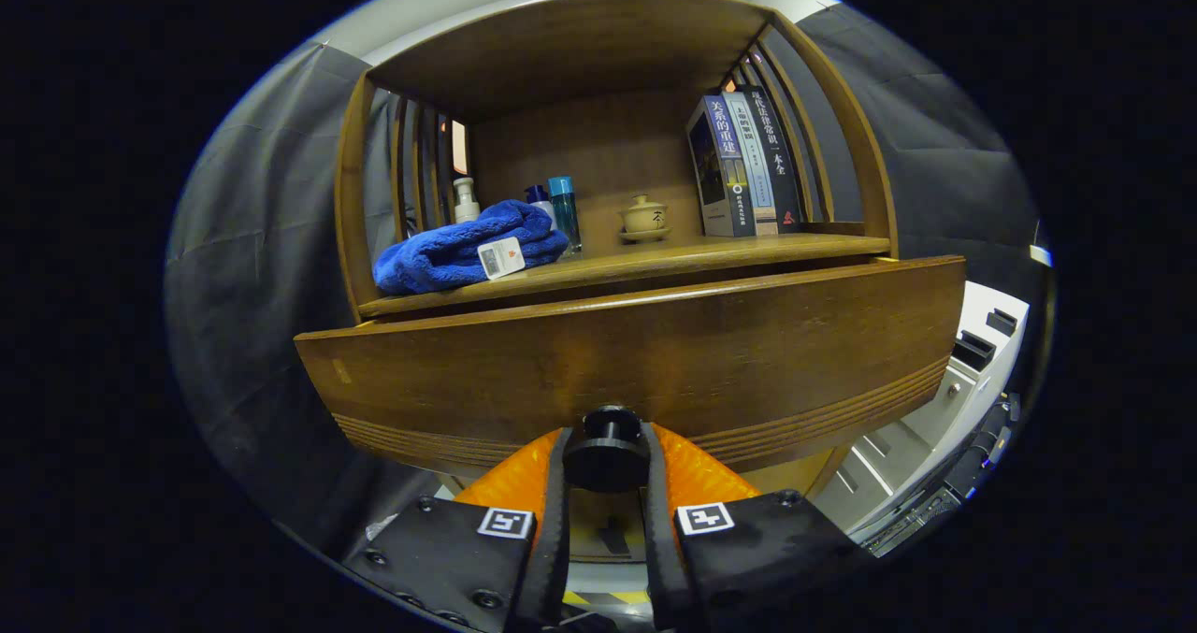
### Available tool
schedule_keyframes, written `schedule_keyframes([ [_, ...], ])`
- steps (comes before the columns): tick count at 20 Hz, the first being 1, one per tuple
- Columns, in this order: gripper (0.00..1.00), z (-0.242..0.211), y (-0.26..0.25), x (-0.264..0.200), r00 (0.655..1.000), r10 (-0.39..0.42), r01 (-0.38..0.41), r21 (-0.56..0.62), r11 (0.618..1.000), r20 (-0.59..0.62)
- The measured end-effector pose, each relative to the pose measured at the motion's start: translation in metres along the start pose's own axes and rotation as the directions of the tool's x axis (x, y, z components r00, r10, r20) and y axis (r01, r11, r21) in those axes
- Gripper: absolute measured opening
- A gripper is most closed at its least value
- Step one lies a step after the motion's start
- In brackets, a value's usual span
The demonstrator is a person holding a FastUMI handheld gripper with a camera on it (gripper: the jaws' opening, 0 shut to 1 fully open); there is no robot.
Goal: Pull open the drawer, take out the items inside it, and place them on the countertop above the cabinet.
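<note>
Gripper closed on the drawer knob: both fingers press on the round dark knob from either side, with the knob seated near the fingertips rather than deep between them. The knob sits low on the drawer front, a wide wooden panel that stands proud of the cabinet frame, so the drawer looks partly pulled out. The interior is hidden behind the panel; contents cannot be told.

Above the panel is the tabletop of the cabinet, the target surface. It already carries a folded blue towel with a tag, just in front of a few small bottles, a lidded tea cup on a saucer further along, and upright books at the far end.

Risks, judged from this position:
- Shallow hold on a smooth round knob; the fingers may slip off it if the pull is angled up or sideways instead of straight back.
- An off-axis pull could rack the wide drawer and jam it.
- Pulling too far might bring the drawer off its runners.
- Free room on the tabletop is mostly along its front edge between towel and books; items set there carelessly could knock the cup or bottles.
</note>
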State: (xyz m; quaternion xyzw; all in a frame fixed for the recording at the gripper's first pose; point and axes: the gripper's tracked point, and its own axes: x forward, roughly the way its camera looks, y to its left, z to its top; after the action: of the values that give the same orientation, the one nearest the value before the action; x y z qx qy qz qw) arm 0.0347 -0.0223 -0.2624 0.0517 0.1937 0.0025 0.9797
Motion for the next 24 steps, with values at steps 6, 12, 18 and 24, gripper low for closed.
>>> schedule_keyframes([
  [6, 0.43, -0.01, 0.004, -0.036, 1.0, 0.025, -0.025, -0.007, 1.0, 0.003],
  [12, 0.42, -0.019, 0.005, -0.055, 0.999, 0.053, -0.053, -0.024, 0.998, 0.006],
  [18, 0.43, -0.02, 0.005, -0.054, 0.998, 0.056, -0.056, -0.02, 0.998, 0.022],
  [24, 0.47, -0.02, 0.006, -0.053, 0.998, 0.055, -0.054, -0.02, 0.998, 0.025],
])
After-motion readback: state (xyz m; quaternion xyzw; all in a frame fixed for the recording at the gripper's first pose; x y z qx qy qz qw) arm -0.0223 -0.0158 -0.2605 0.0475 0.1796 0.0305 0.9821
